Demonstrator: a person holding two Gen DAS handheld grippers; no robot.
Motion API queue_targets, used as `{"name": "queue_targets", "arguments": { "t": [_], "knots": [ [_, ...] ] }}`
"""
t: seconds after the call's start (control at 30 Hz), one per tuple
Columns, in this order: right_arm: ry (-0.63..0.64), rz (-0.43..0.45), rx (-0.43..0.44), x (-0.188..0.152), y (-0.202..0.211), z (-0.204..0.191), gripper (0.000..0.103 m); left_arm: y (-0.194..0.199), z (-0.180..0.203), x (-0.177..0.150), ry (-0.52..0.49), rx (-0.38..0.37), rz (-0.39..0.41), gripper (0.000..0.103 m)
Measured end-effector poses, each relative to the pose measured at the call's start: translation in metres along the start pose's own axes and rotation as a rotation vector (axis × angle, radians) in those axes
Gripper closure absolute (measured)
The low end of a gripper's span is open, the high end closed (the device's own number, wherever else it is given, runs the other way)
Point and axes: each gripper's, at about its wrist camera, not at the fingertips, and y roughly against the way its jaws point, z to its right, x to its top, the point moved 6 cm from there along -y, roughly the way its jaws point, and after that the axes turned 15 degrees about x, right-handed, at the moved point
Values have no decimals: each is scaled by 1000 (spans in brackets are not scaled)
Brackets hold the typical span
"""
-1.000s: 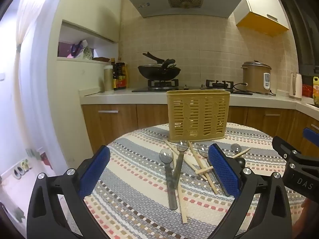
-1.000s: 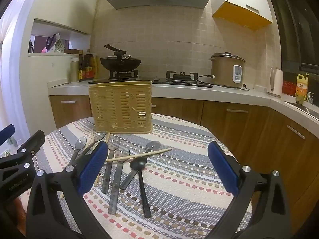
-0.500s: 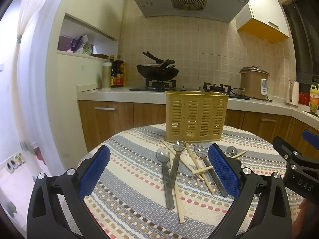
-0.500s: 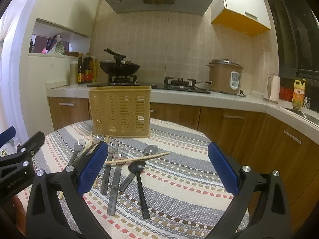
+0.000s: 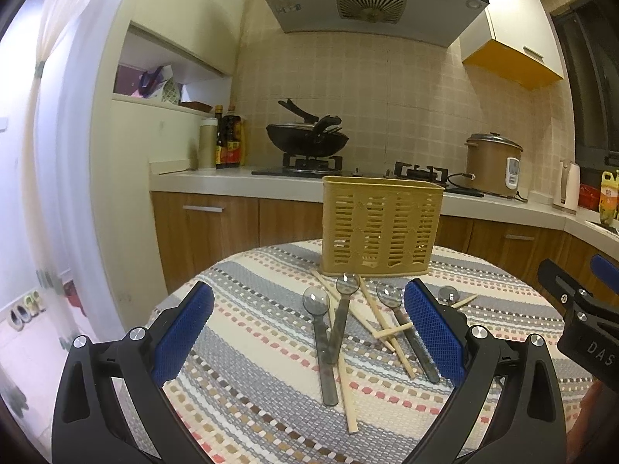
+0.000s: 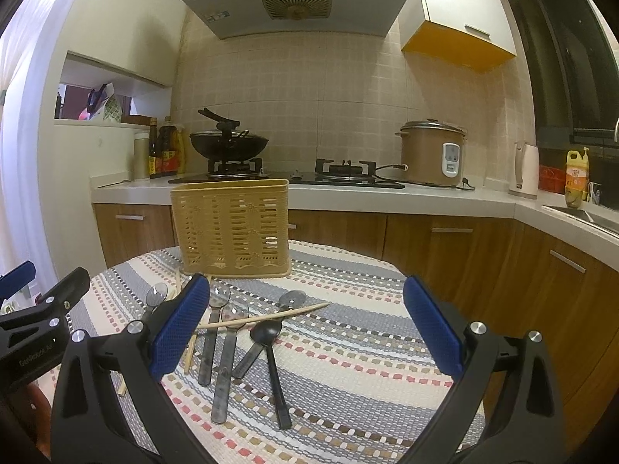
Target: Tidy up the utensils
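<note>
Your left gripper [image 5: 307, 334] hangs w/ its blue-padded fingers [image 5: 182, 332] spread wide, nothing between them, above the near edge of the round table in a striped woven cloth [image 5: 247, 386]. Your right gripper [image 6: 305, 328] is likewise spread wide and empty; its black frame also shows at the far right of the left view. Straight ahead of both tools, at the far side of the table, stands the yellow slotted plastic utensil basket [image 5: 381, 226], upright; can't tell if anything's in it. Between the basket and your left gripper lies the loose pile: two grey metal spoons [image 5: 323, 332] w/ bowls toward the basket, handles crossing in a V just ahead of the gap between the left fingers, w/ pale wooden chopsticks [image 5: 377, 315] lying crossed over and beside them. A third grey spoon [image 5: 406, 328] runs just beside the right-hand pad of the left tool, partly hidden behind it. From the right gripper, the pile sits ahead and to the left: a black plastic spoon [image 6: 271, 359] points its handle back toward you, one chopstick [image 6: 267, 315] lies across the spoon necks, and more grey spoons [image 6: 224, 352] lie next to the left-hand pad. Beyond the table: a black wok [image 5: 307, 141] on the stove, a brown rice cooker [image 6: 431, 152] on the counter.
</note>
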Motion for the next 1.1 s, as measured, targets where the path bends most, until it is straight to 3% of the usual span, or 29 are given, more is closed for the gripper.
{"name": "queue_targets", "arguments": {
  "t": [1.1],
  "knots": [
    [0, 10, 0, 1, 1, -1, 8, 3, -3, 1, 18, -17, 10, 7]
  ]
}}
